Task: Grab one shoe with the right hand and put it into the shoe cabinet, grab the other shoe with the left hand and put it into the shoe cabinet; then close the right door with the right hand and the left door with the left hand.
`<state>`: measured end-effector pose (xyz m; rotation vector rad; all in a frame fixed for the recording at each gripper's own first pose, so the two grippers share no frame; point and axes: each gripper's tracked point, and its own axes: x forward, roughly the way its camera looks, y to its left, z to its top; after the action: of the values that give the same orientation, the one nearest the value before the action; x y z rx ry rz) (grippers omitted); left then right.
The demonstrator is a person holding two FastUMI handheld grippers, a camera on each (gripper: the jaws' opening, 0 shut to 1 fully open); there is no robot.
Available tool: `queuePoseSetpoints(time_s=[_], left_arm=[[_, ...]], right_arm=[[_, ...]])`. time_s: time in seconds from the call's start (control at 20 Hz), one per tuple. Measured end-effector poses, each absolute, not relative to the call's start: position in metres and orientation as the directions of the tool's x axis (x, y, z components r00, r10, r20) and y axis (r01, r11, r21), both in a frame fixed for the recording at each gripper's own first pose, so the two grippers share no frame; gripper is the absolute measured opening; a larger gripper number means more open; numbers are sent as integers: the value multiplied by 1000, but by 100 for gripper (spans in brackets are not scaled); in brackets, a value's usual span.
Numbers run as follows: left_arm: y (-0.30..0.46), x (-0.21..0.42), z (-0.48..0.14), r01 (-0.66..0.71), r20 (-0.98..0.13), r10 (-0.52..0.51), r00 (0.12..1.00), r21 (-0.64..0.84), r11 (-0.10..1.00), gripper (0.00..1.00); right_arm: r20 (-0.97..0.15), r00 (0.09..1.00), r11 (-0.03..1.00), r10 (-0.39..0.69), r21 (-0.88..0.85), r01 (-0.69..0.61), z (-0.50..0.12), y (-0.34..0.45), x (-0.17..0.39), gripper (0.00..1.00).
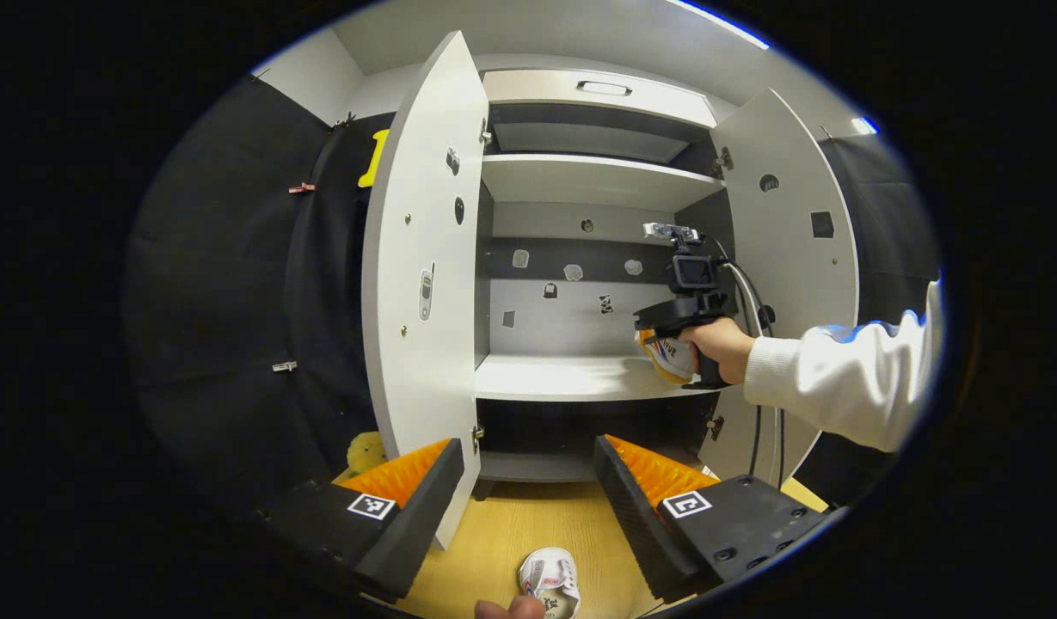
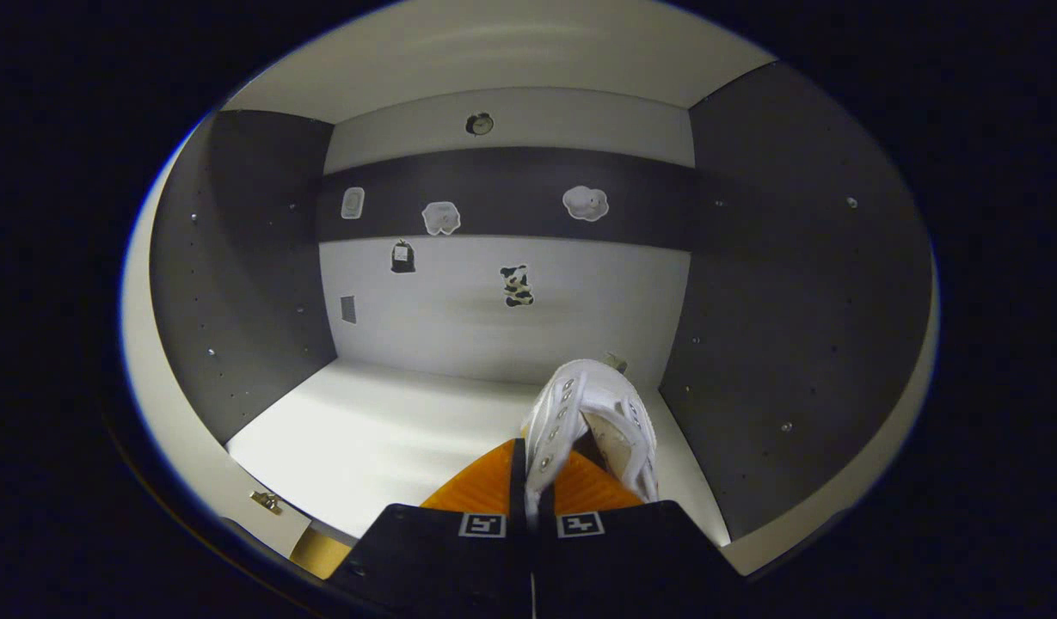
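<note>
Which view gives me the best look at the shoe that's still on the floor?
The left gripper view: the second shoe lies on the wooden floor between the open left gripper fingers. The right gripper view looks into the cabinet shelf, where the right gripper grips the first shoe.

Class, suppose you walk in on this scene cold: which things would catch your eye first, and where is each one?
First, the open shoe cabinet with both doors swung wide, straight ahead in the left gripper view. Next, the right hand-held gripper shut on a white shoe over the right end of the middle shelf. Last, the other shoe lying on the wooden floor below the open left hand-held gripper.
</note>
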<state>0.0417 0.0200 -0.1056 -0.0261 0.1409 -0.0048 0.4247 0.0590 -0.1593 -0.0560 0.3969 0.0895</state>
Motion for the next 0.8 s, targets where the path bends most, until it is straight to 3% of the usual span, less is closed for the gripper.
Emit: queuePoseSetpoints(time_s=[0.5, 0.8], left_arm=[[22, 48, -124, -71, -171, 63, 983, -42, 997, 97], [21, 44, -116, -77, -163, 66, 985, -61, 995, 96]], right_arm=[[-504, 864, 972, 16, -195, -132, -216, 67, 474, 7], [-502, 865, 984, -5, -157, -86, -214, 64, 463, 20]])
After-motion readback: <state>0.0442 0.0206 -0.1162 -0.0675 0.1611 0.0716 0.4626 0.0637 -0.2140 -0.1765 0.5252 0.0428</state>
